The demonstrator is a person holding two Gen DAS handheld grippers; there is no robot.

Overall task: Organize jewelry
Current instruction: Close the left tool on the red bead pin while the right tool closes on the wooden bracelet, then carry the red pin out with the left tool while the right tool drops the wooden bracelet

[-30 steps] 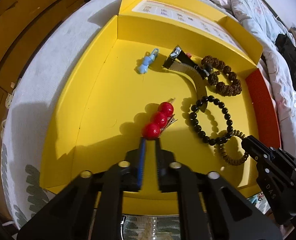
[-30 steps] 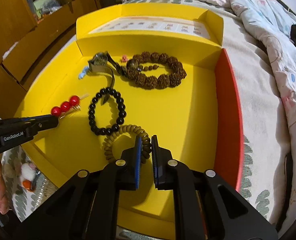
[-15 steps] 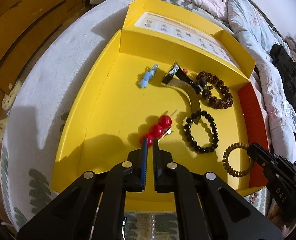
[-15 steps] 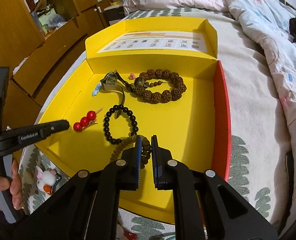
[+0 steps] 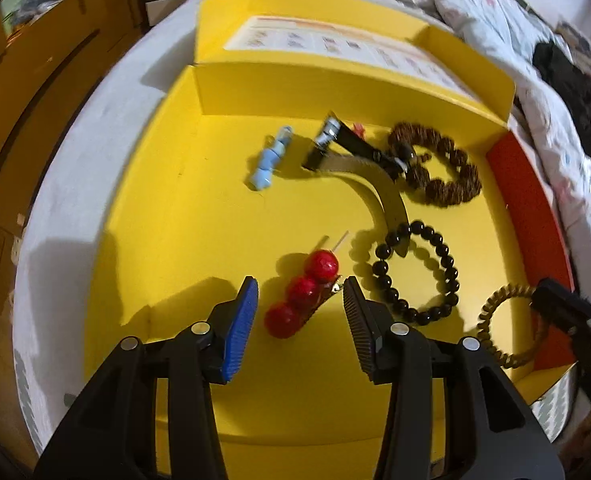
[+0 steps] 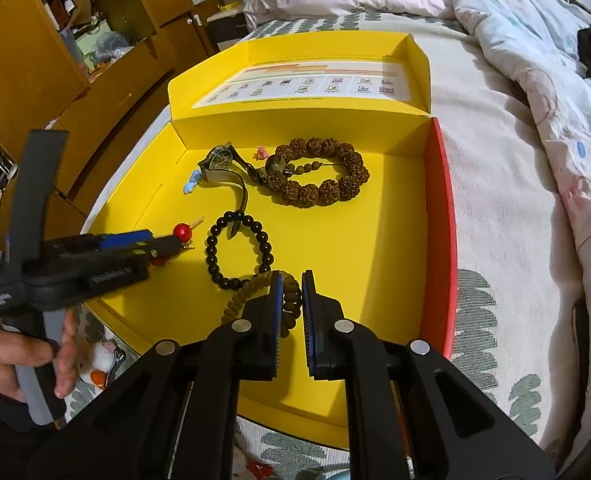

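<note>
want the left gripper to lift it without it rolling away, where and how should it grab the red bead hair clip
Grip the red bead hair clip across its middle bead, pads closing on the row's two long sides. The three beads lie in a diagonal line on the yellow box floor, already between the open fingers of the left gripper. Come down from above; the black bead bracelet lies close to the right finger.

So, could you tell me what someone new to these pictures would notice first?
Probably the bright yellow box lying open on the bed, with jewelry spread across its floor. Next, the red three-bead hair clip near the front left, sitting between the open fingers of the left gripper. Toward the back right lies a chunky brown bead bracelet, with a black bead bracelet in the middle.
</note>
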